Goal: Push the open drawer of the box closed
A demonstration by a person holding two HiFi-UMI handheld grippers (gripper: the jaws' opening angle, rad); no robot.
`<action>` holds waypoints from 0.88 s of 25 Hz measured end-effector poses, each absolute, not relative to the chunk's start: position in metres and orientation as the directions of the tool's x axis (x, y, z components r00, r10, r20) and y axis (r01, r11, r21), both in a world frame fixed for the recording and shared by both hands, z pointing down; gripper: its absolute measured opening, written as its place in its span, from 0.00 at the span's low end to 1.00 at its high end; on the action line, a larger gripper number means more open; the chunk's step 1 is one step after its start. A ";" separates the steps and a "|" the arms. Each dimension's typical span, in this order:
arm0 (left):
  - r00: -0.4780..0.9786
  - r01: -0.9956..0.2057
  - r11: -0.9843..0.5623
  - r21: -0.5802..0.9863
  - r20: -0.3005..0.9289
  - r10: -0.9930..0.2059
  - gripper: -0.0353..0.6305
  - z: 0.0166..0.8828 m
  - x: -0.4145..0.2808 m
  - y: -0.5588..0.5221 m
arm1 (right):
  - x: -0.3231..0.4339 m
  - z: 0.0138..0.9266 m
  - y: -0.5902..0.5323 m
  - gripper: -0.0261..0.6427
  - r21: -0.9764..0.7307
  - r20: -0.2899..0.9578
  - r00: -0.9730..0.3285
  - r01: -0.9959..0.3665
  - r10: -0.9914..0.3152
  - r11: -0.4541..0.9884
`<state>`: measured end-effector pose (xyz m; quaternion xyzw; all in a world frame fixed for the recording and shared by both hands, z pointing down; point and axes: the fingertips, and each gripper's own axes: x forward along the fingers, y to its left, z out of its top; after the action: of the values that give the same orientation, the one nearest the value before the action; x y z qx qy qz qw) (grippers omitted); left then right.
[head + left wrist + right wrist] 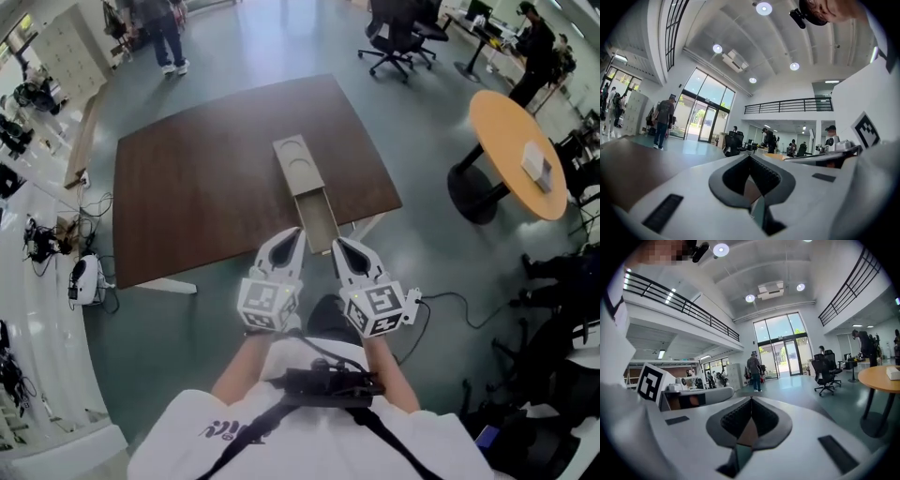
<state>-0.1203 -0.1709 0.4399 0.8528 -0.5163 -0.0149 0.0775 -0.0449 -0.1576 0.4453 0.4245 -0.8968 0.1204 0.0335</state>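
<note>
**Fig. 1. Approach to the push, seen from the head view and both gripper views.**

- **Table** [206, 187]: a dark brown top that spreads ahead of the fingertips and out to both sides. Its near edge lies about level with them.
- **Box** [298, 164]: a long tan box lying on the table, well ahead of the fingertips. Its long axis points back towards them.
- **Drawer** [316, 216]: pulled out of the near end of the box and still open. Its front end reaches back to a spot between the two sets of fingertips.
- **Left gripper** [295, 232]: its tips are just beside the left side of the drawer.
- **Right gripper** [337, 244]: its tips are just beside the near right corner of the drawer.
- **Contact:** whether either gripper touches the drawer cannot be told. Neither gripper view shows the drawer.
- **Fingers:** the left fingers [761, 176] are pressed together with nothing between them. The right fingers [764, 420] are likewise pressed together and empty.

**Judgement of the step in hand:** the tips appear to be lining up on the drawer front, and the push has not yet begun.

**To do the step well:**

1. Keep the fingers together so that they form a blunt, stiff tip.
2. Bring that tip behind the front face of the drawer, not alongside it.
3. Press near the middle of the face, or with both tips evenly on either side of the middle.
4. Drive straight ahead along the length of the box.

**Risks:** an off-centre push would likely skew the drawer in its guide. A fast push may slide the whole box across the table, and a steady, level stroke should avoid both.
</note>
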 end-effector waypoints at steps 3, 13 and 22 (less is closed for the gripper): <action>0.491 -0.864 -0.472 0.173 0.088 -0.867 0.07 0.462 -0.114 -0.180 | -0.041 0.461 -0.160 0.05 -0.195 0.188 -0.628 -0.778 -0.755 0.597; 0.553 -0.833 -0.528 0.168 0.218 -0.804 0.07 0.531 -0.094 -0.218 | -0.005 0.553 -0.186 0.05 -0.309 0.325 -0.554 -0.828 -0.766 0.468; 0.584 -0.812 -0.544 0.211 0.302 -0.754 0.07 0.578 -0.073 -0.232 | 0.007 0.632 -0.179 0.05 -0.463 0.444 -0.540 -0.822 -0.715 0.333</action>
<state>-0.0730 -0.2324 0.5784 0.8742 -0.4478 0.0879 0.1659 0.0069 -0.1791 0.6316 0.4730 -0.8123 0.3315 0.0805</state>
